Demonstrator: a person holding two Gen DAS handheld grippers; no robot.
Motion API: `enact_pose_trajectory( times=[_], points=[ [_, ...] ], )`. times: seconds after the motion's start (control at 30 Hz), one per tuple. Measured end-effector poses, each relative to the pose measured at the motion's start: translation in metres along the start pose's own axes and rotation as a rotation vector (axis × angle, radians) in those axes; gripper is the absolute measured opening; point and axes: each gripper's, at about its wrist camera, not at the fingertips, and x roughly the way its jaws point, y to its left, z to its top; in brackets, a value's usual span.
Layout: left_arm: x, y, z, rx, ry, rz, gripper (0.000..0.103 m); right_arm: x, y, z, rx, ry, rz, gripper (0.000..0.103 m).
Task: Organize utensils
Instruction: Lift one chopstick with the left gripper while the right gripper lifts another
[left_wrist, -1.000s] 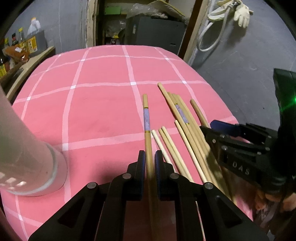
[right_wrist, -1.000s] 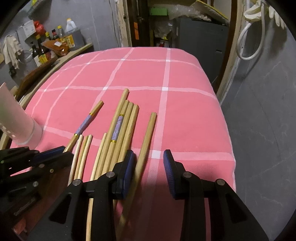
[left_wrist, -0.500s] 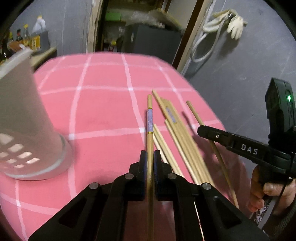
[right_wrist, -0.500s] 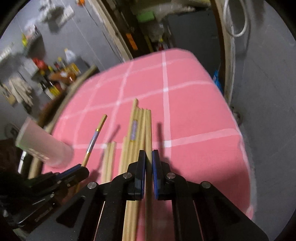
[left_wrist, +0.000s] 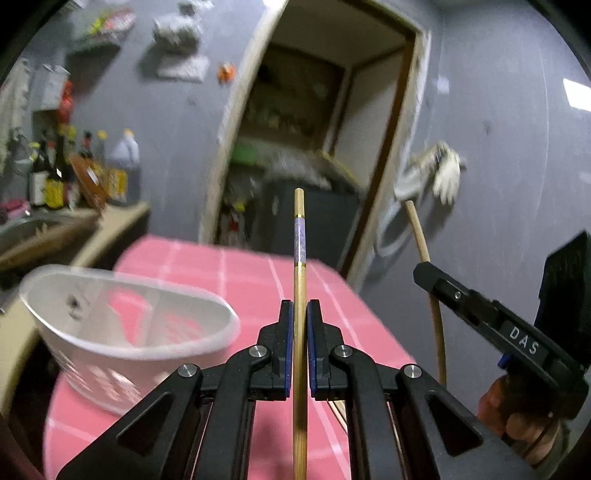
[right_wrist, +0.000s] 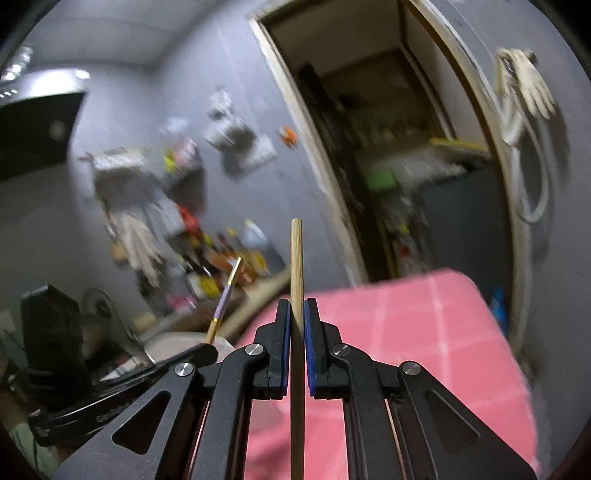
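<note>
1. Mostly blurred: both views smear the wall, doorway and bottles on the far shelf; labels unreadable.
2. Left gripper: fingers nearly closed, clamped on the gold-banded wooden chopstick with a purple patterned sleeve. Stick points up and forward, clear of the cloth. Its lower end is cut off at the frame bottom.
3. Right gripper: fingers pinched on the plain pale wooden chopstick, upright between the pads, tip free in the air. Lower end runs out of frame.
4. In the left view the right gripper shows side-on at right, plain chopstick rising above it; the holding hand is partly cut by the frame edge.
5. In the right view the left gripper sits low left, banded chopstick angling up from it.
6. White perforated plastic utensil holder stands on the pink counter cloth with white grid lines, left of the left gripper and near it, open mouth visible; motion-blurred, base partly hidden by the gripper body. In the right view only a sliver of its rim shows behind the left gripper.
7. Other chopsticks on the cloth: hidden behind gripper bodies, can't tell.
8. Cloth's far edge and right edge visible in the right view; that right half is open. Grippers well apart from each other.
</note>
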Motion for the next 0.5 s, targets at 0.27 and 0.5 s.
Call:
enact_pose_trajectory(
  times=[0.27, 0.5],
  points=[
    [-0.043, 0.072, 0.058, -0.079, -0.198, 0.108, 0.005, 0.05, 0.051, 0.037, 0.001, -0.211, 0.18, 0.005],
    [-0.066, 0.148, 0.084, -0.15, -0.376, 0.243, 0.005, 0.075, 0.083, 0.054, -0.043, -0.337, 0.228, 0.005]
  ],
)
